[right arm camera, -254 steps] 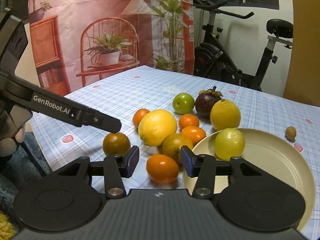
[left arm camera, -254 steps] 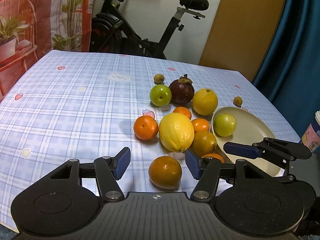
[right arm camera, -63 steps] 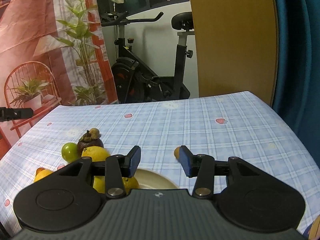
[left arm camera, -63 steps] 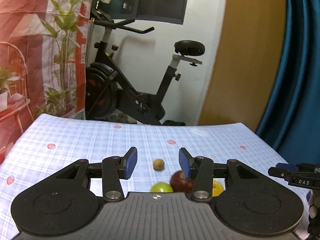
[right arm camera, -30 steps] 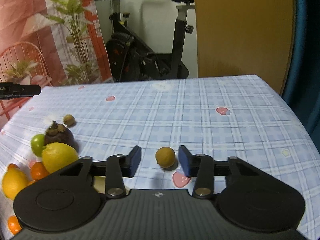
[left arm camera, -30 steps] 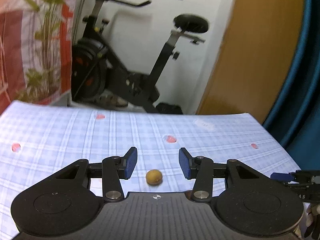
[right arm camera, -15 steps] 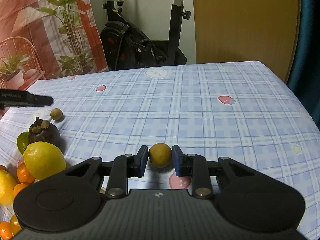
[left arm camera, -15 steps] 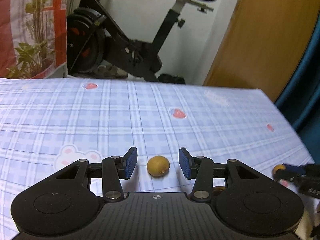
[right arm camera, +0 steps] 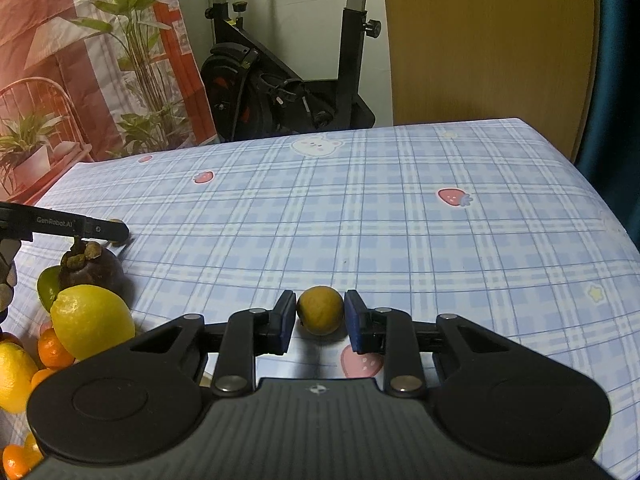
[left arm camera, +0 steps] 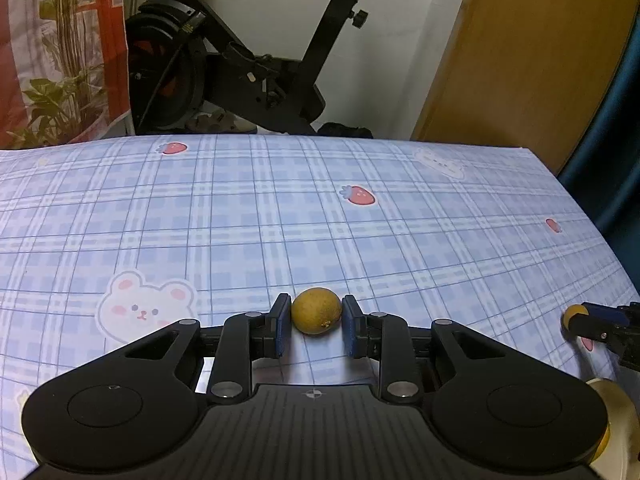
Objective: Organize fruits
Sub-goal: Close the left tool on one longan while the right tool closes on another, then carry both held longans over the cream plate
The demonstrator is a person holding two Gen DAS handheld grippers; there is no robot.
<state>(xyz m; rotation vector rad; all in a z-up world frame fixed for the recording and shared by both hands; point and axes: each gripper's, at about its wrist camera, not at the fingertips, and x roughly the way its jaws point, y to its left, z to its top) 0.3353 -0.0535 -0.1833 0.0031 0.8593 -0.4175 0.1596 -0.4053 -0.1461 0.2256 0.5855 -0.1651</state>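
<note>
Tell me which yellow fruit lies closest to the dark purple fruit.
The lemon touching the purple fruit, just in front of it; the other lemon lies farther off at the picture's left edge.

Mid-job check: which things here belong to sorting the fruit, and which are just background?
In the job:
- small brown fruit clamped in left tongs
- second small brown fruit clamped in right tongs
- lemon, mangosteen, green fruit, oranges
- plate

Background:
- exercise bike
- checked tablecloth
- plant backdrop
</note>
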